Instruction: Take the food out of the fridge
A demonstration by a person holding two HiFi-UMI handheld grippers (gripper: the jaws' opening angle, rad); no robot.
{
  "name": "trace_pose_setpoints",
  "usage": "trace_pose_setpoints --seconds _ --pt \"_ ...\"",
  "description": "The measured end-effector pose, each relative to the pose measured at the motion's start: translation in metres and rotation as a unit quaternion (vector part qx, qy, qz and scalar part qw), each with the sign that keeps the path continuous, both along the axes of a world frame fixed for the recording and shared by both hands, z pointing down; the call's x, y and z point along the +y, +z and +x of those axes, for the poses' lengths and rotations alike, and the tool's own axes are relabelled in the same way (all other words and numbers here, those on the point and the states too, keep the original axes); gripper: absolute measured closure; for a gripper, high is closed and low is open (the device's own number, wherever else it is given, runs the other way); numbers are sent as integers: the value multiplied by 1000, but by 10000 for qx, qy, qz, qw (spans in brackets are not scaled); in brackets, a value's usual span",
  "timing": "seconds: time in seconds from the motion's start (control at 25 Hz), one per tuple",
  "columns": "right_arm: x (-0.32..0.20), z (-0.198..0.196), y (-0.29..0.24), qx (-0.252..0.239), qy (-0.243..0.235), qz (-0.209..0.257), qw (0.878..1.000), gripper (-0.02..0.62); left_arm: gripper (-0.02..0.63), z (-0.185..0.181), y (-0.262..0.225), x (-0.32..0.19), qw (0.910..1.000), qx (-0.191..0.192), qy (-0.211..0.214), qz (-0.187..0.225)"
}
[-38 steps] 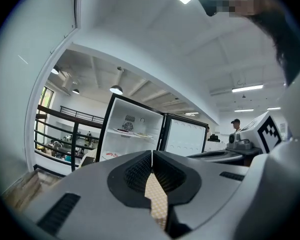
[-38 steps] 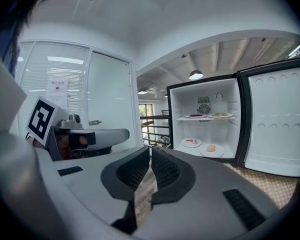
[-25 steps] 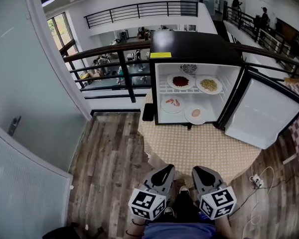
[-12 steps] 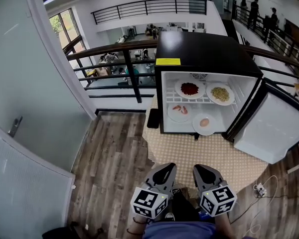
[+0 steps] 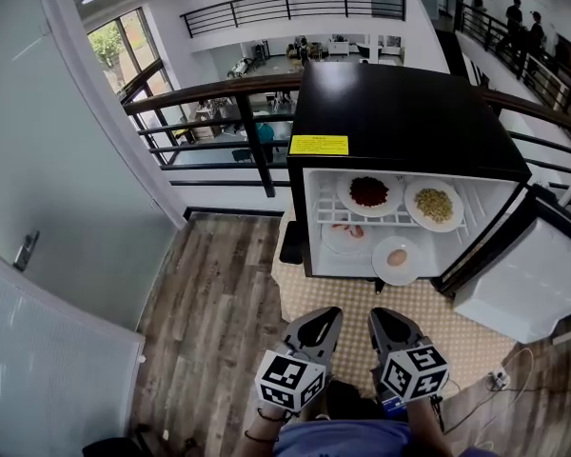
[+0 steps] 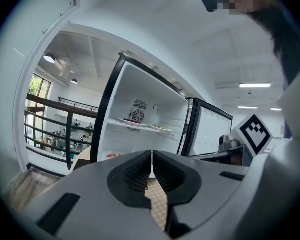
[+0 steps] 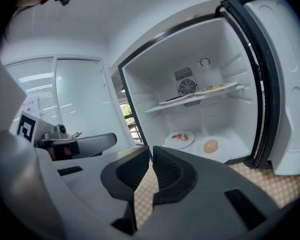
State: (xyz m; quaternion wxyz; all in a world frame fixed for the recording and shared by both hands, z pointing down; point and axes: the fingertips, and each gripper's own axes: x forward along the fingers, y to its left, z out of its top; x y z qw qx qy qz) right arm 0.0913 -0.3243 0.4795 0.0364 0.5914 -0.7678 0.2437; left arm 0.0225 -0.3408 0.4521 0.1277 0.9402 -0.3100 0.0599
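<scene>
A small black fridge [image 5: 400, 112] stands on a table with its door [image 5: 538, 279] swung open to the right. On its wire shelf sit a plate of dark red food [image 5: 369, 192] and a plate of pale yellow food [image 5: 434, 204]. Below lie a plate with pink shrimp-like pieces [image 7: 179, 138] and a plate with a round tan item [image 5: 397, 258]. My left gripper [image 5: 325, 320] and right gripper [image 5: 381, 320] are side by side in front of the fridge, short of the table's near edge. Both are shut and hold nothing.
The table wears a yellow patterned cloth [image 5: 362, 303]. A black railing [image 5: 219, 103] runs behind the fridge, with a lower floor beyond. Wood flooring [image 5: 209, 293] lies to the left beside a glass wall [image 5: 38, 208]. A white power strip [image 5: 500, 379] lies at the right.
Both grippers and the head have come closer to the fridge, which looms larger. The jaws stayed shut throughout.
</scene>
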Motion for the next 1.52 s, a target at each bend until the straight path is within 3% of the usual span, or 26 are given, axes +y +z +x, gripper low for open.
trace_pose_setpoints --seconds 0.32,0.52,0.72,0.96,1.12,1.2,1.4,1.52 --pt "-53 15 39 -592 225 -329 9975 568 588 30 34 -22 9988 -323 274 -252" --pt "-94 27 72 -1251 579 -646 9883 568 588 35 42 -41 9986 -402 226 -254" --pt "-132 26 96 -1470 556 -856 9839 533 588 30 52 -59 9981 -483 83 -367" --pt "-166 34 119 -2350 1069 -1167 9590 492 588 23 58 -74 9977 -484 -36 -482" --pt "-184 38 133 -2759 1358 -1351 9419 405 588 24 58 -81 9978 -430 -72 -501" --pt "-191 40 140 -2771 1501 -1401 9386 400 588 24 58 -82 9978 -431 -66 -501" --pt "-203 43 150 -2345 1599 -1400 9486 393 588 15 67 -83 9967 -508 -141 -617" --pt "-210 44 149 -2448 1696 -1416 9441 394 588 6 71 -88 9961 -524 -263 -657"
